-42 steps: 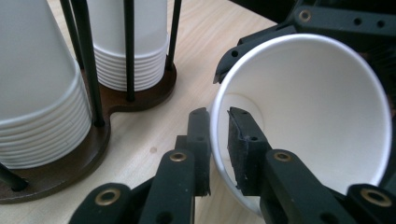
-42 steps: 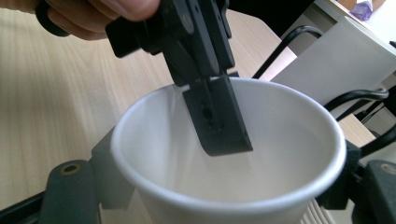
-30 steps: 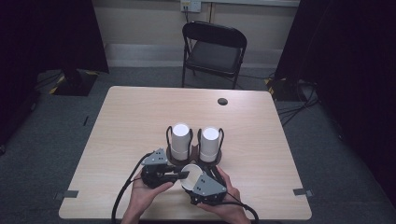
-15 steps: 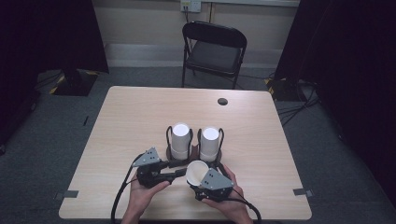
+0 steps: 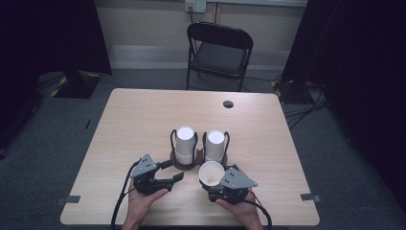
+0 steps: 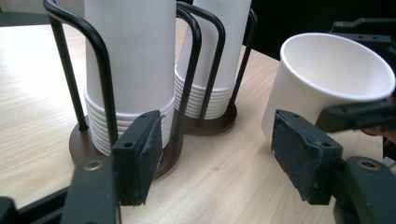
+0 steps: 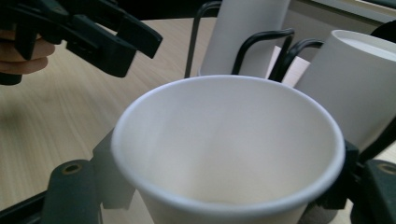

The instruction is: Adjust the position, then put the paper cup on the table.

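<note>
A single white paper cup (image 5: 211, 172) is held mouth up just above the table, my right gripper (image 5: 214, 183) shut on its wall. The right gripper view looks into that cup (image 7: 229, 149) from close range. My left gripper (image 5: 172, 170) stands open a little to the cup's left with nothing between its pads (image 6: 137, 156). In the left gripper view the held cup (image 6: 322, 88) is to the right. Just beyond both grippers, two stacks of upturned white cups (image 5: 185, 143) (image 5: 215, 145) stand in a black wire holder (image 6: 100, 70) on a brown base.
The light wooden table (image 5: 134, 124) has a small dark cable hole (image 5: 228, 104) near its far edge. A black folding chair (image 5: 218, 50) stands behind the table. Cables trail from both grippers off the near edge.
The two grippers were close together around the cup. The left one has drawn back to the left and is open; the right one has shifted slightly right with the cup, mouth now up.
</note>
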{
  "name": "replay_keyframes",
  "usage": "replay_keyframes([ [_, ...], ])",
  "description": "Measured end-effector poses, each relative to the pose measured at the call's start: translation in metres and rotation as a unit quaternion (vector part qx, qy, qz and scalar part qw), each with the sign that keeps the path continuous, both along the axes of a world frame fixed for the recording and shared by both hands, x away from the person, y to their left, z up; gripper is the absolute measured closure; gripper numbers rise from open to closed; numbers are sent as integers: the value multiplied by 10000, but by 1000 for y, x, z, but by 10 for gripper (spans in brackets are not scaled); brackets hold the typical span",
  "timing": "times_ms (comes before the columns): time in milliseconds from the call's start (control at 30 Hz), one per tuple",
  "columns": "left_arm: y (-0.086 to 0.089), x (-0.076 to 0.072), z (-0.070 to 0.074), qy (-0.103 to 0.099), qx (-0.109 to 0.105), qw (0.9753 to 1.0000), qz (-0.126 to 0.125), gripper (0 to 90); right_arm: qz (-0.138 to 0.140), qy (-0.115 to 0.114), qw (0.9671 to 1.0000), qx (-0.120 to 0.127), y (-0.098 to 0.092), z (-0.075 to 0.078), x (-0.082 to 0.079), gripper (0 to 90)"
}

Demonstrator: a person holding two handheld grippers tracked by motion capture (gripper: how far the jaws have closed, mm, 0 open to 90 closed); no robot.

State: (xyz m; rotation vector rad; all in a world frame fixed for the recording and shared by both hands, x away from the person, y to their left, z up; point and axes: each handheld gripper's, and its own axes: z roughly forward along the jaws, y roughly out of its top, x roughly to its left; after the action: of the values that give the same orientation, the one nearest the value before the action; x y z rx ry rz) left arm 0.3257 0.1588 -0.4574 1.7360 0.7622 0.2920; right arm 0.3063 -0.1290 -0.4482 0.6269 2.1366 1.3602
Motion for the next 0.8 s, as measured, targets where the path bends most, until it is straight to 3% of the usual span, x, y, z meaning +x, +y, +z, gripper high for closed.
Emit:
replay_keyframes([
  [200,3,-2,-7,-36,194,9997,175,284,-214,92,9996,178,-13,0,5,248],
  [233,4,-2,-8,-7,138,9996,260,273,-243,104,9994,211,-16,0,5,248],
  [367,7,-4,-14,-33,241,9982,540,184,-414,129,9985,335,-23,-1,8,247],
  [533,15,-5,-22,-112,58,9977,659,164,-540,158,9974,444,-34,0,12,247],
  [733,20,-6,-31,-189,-3,9970,751,161,-746,201,9956,532,-43,1,17,246],
  [800,21,-7,-34,-212,-30,9958,888,161,-795,204,9950,572,-46,1,19,245],
])
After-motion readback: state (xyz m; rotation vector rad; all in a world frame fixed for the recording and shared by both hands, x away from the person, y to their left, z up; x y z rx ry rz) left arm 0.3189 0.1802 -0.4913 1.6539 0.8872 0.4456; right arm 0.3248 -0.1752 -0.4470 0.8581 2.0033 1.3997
